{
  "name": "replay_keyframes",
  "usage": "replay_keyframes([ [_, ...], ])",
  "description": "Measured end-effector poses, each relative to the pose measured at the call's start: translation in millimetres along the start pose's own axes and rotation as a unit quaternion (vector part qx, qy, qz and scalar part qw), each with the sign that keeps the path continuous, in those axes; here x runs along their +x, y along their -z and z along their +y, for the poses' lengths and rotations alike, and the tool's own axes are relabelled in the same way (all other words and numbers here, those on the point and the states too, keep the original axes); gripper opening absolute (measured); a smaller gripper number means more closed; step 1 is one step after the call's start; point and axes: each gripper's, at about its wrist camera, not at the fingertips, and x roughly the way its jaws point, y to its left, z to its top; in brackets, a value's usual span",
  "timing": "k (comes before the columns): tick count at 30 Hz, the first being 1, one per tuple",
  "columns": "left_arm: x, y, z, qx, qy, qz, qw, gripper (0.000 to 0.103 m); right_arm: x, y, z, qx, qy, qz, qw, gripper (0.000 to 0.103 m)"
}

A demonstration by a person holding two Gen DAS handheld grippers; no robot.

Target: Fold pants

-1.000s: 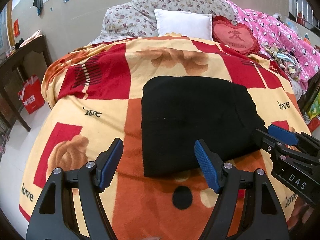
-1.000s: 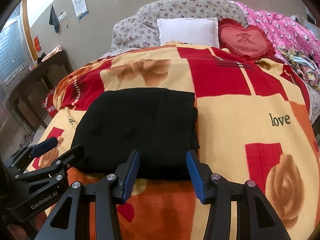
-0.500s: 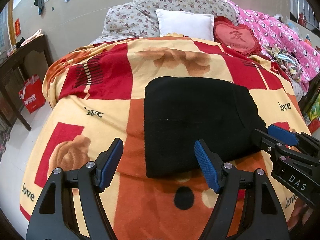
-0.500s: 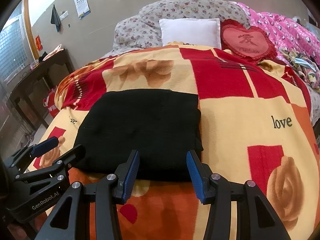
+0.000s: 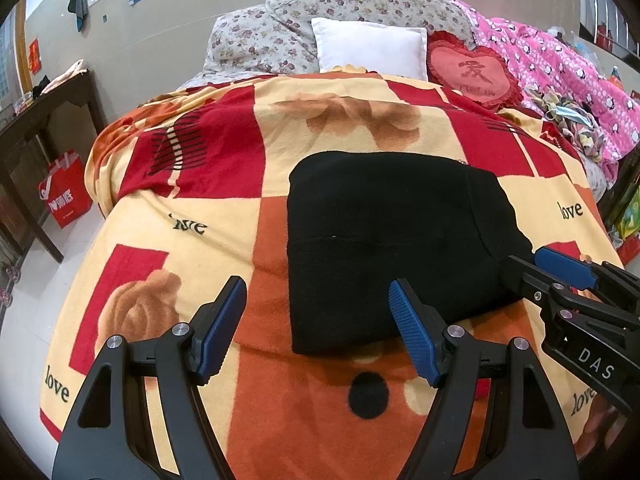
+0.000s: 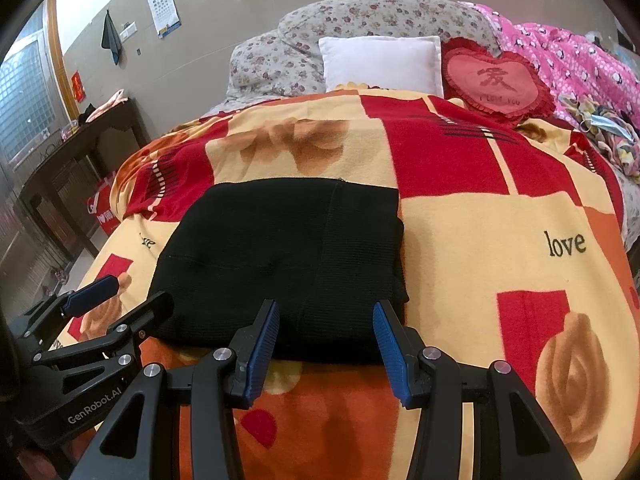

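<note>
The black pants lie folded into a compact rectangle on the red, orange and cream blanket; they also show in the right wrist view. My left gripper is open and empty, hovering just short of the pants' near left edge. My right gripper is open and empty, at the pants' near right edge. Each gripper shows in the other's view, the right one and the left one.
A white pillow, a red heart cushion, floral bedding and a pink quilt sit at the bed's head. A dark wooden table and a red bag stand on the floor at left.
Both grippers have drawn back slightly from the folded pants, which look a little farther away. Both stay open and empty.
</note>
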Motion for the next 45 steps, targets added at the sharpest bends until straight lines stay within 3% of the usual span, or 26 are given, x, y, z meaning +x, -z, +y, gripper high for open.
replay_keyframes([
  [45, 5.5, 1.3, 10.7, -0.013, -0.007, 0.010, 0.9998, 0.074, 5.3, 1.6, 7.6, -0.006, -0.006, 0.002, 1.000, 0.047],
])
